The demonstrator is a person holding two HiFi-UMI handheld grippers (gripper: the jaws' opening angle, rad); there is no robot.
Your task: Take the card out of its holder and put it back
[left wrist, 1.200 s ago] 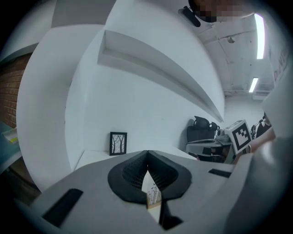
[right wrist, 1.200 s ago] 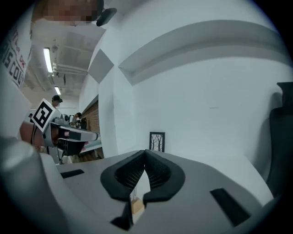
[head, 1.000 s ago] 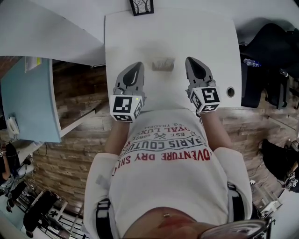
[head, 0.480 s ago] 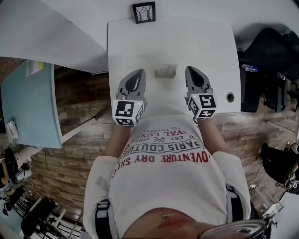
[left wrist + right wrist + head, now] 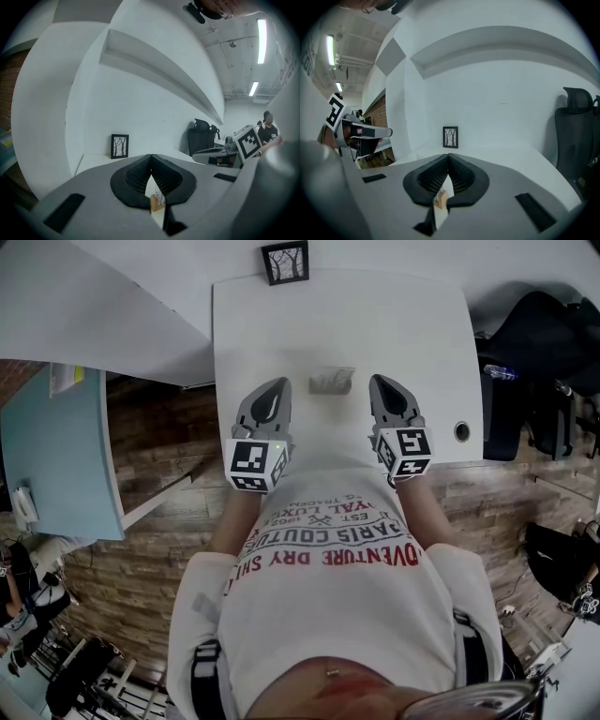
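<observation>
The person is stationed at the near edge of the white tabletop (image 5: 431, 324), with both forearms reaching forward side by side and a tool in each hand. The left tool (image 5: 275, 390) is pointing ahead and slightly downward, its marker cube (image 5: 255, 463) sitting at the rear over the tabletop's edge. Its jaws are meeting at the tips with nothing gripped between them. The right tool (image 5: 382, 388) is lying at a matching shallow downward tilt, angled a little inward, its jaws likewise pressed together and empty. The card holder (image 5: 331, 382), a small wooden block, is standing on the tabletop between the two tool tips and touching neither. The card (image 5: 160, 196) is sitting upright in the holder's slot, showing through the gap behind the closed tips in both gripper views. A framed picture (image 5: 284, 261) of bare trees is standing at the far edge of the tabletop, well apart from the holder.
</observation>
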